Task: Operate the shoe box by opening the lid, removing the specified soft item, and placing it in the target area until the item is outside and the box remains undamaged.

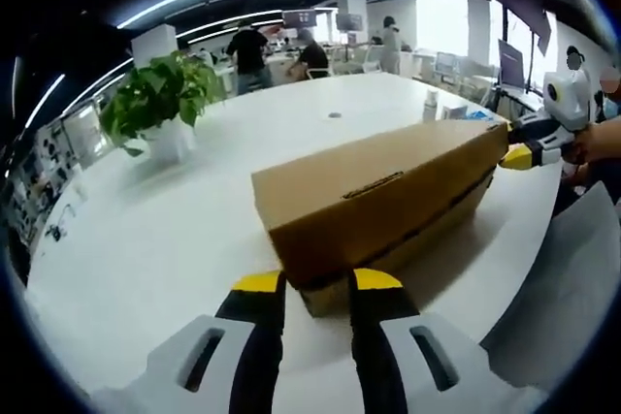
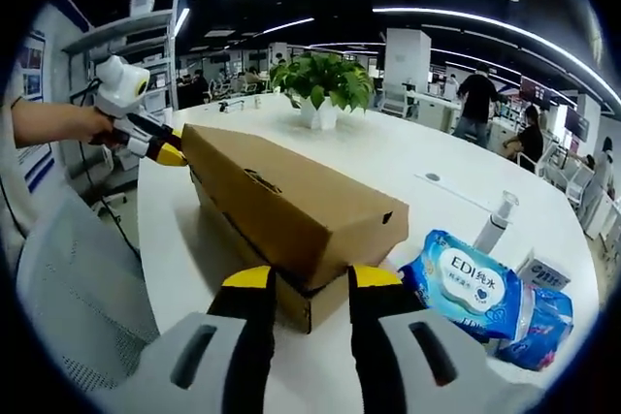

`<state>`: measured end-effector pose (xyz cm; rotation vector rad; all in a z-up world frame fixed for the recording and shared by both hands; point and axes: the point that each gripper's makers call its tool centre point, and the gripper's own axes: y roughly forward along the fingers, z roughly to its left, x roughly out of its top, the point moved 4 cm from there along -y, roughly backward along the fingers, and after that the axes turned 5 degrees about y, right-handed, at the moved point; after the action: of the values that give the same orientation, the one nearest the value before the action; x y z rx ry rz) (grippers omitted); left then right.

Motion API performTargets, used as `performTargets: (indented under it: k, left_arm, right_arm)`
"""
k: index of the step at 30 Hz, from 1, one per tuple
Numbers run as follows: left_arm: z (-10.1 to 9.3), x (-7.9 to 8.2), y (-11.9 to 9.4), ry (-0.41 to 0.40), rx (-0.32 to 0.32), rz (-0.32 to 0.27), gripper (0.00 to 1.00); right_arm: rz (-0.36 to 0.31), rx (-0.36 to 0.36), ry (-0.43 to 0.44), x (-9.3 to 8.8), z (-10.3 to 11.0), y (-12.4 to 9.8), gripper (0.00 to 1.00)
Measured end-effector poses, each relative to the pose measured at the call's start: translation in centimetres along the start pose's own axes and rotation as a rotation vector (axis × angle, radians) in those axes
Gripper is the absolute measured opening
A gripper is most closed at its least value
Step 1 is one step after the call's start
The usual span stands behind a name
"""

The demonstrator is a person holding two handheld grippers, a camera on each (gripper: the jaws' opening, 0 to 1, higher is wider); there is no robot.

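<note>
The lidded brown cardboard shoe box (image 1: 388, 191) is flanked endwise on the white worktop (image 1: 146, 239) by the left tool (image 1: 317, 283) and right tool (image 2: 310, 278), each held apart at its end.

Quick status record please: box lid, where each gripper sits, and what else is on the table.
box: cardboard shoe box on the white table, lid down
left gripper: at one end of the box, jaws astride the lid's corner
right gripper: at the opposite end, jaws astride the corner
soft item: hidden; box closed
other things: potted plant, blue wipes pack, pump bottle
</note>
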<state>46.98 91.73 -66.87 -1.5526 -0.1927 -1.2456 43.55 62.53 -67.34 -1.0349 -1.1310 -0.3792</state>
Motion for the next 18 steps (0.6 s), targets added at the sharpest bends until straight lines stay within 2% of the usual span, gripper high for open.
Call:
performTargets:
  k: [18]
  left_arm:
    - [-0.5, -1.8, 1.4, -0.003, -0.023, 0.063, 0.25]
  right_arm:
    - [0.077, 0.017, -0.016, -2.0, -0.1, 1.1, 0.28]
